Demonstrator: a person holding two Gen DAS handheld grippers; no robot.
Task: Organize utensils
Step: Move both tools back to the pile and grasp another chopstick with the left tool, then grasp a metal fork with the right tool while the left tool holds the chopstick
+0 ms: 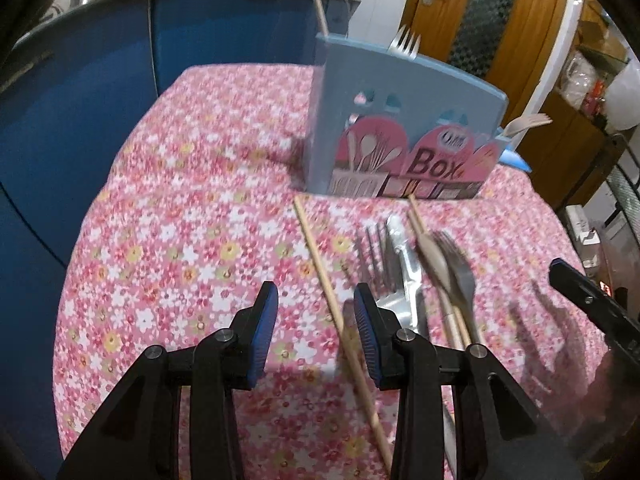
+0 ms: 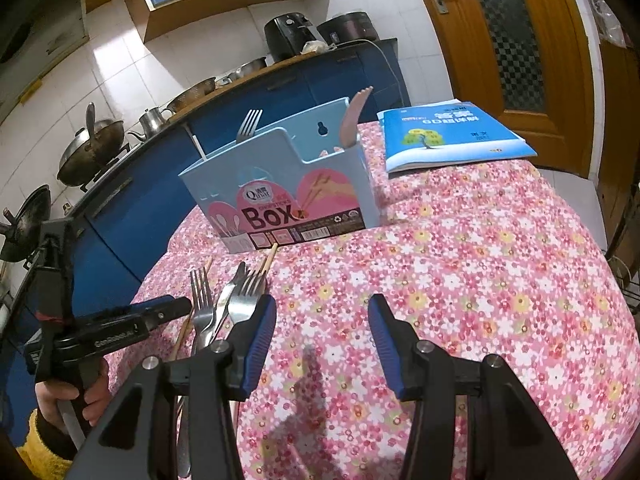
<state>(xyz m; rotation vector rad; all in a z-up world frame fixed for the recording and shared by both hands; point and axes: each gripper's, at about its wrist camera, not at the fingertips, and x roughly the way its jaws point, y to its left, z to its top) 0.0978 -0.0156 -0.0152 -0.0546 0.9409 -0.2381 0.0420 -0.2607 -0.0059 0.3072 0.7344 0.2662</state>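
Left gripper (image 1: 316, 334) up close, fingers spread, gripping nothing, hovering over pink floral tablecloth (image 1: 192, 240). Right gripper (image 2: 322, 338) same deal: blue pads wide apart, nothing between. Loose chopstick (image 1: 340, 312) angled on the cloth just beside left gripper's right finger. Pile of forks (image 1: 376, 264), a knife (image 1: 404, 256) and a blurry spoon (image 1: 432, 264) near right of that. Blue utensil box (image 1: 400, 120) standing upright farther back, a fork (image 1: 405, 42) and a pink spoon (image 2: 354, 122) already poking out. Blue booklet (image 2: 448, 136) lying far right.
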